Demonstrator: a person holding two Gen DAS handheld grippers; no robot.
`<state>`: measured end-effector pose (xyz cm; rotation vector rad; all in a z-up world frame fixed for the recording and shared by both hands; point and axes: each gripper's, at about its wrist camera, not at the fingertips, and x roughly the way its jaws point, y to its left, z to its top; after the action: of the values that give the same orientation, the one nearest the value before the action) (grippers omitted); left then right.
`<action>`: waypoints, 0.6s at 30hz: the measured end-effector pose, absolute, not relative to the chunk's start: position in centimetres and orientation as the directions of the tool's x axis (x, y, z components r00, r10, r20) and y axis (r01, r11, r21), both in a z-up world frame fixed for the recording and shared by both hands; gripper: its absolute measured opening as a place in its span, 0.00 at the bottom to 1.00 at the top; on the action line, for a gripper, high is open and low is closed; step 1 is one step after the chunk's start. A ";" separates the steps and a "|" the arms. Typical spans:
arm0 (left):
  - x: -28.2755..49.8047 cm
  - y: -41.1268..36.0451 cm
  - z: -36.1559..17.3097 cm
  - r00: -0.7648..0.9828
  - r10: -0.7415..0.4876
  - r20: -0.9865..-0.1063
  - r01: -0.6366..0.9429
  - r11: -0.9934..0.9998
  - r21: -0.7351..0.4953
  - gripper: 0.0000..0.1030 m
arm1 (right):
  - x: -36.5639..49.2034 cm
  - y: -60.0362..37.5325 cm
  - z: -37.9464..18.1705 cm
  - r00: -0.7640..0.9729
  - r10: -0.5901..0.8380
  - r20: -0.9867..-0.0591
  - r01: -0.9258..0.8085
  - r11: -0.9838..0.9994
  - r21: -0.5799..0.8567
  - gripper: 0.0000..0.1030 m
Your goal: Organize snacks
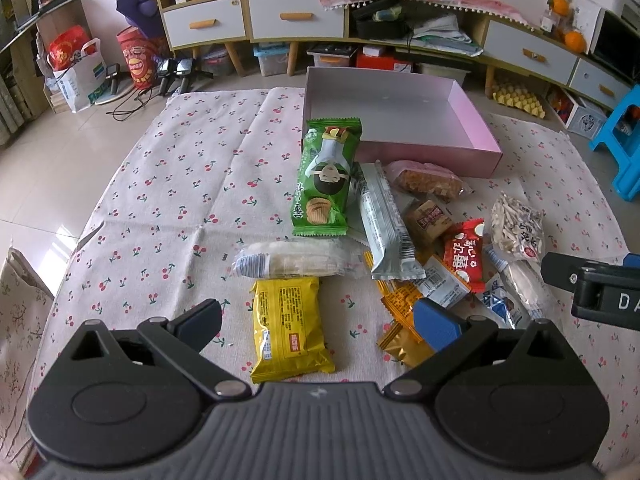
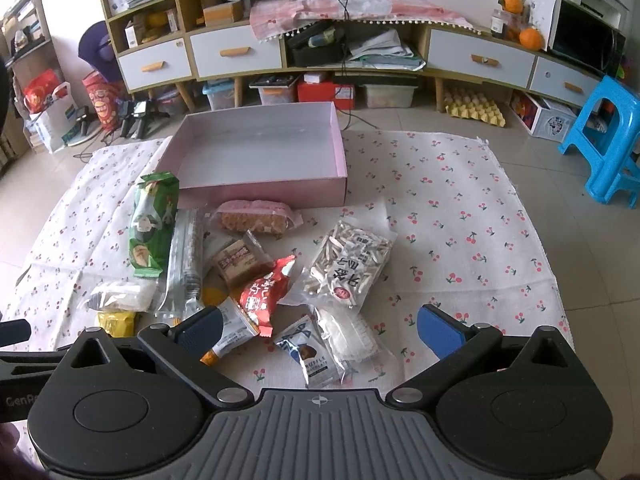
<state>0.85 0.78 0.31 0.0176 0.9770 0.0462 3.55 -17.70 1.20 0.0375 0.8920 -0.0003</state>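
Both tools stand wide open and hold nothing. The left tool (image 1: 318, 326) hovers low over the near edge of the snack heap, with the yellow pack (image 1: 289, 328) lying between its fingers and an orange wrapper (image 1: 402, 320) partly under its right finger. The right tool (image 2: 320, 332) hangs over the right side of the heap, above a blue truffle pack (image 2: 312, 354) and a clear white pack (image 2: 348, 338).

The snacks lie in a loose pile on a cherry-print cloth (image 2: 460, 240) spread on the floor. A pink box (image 2: 264, 192) sits at the far side of the pile, with no snack in it. The green bag (image 1: 326, 178) leans on the box's near left corner. Just right of it lies a silver bar (image 1: 384, 224), then a pink-topped pack (image 1: 428, 180) against the box wall. A brown cube (image 2: 236, 262), a red pack (image 2: 264, 294) and a bag of seeds (image 2: 352, 264) crowd the middle, overlapping one another. A pale rice cracker pack (image 1: 292, 260) lies crosswise just beyond the yellow one.

In the right wrist view the yellow pack is mostly hidden behind the tool's left finger. Print on most wrappers is too small to read. A blue stool (image 2: 608, 140) stands off the cloth at far right.
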 end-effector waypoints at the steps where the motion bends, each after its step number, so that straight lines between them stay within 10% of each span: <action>1: 0.8 0.8 0.3 0.559 0.046 -0.828 -0.031 0.999 0.035 0.99 | 3.6 -17.7 1.2 0.628 0.015 -0.778 0.016 0.999 0.033 1.00; 18: 0.8 0.9 0.2 0.558 0.049 -0.828 -0.026 0.999 0.041 0.99 | 3.4 -17.5 0.9 0.621 0.010 -0.784 0.008 1.000 0.019 1.00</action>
<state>0.79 0.91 0.19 0.0248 0.9780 0.0441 3.38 -17.50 0.89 0.0212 0.9012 0.0010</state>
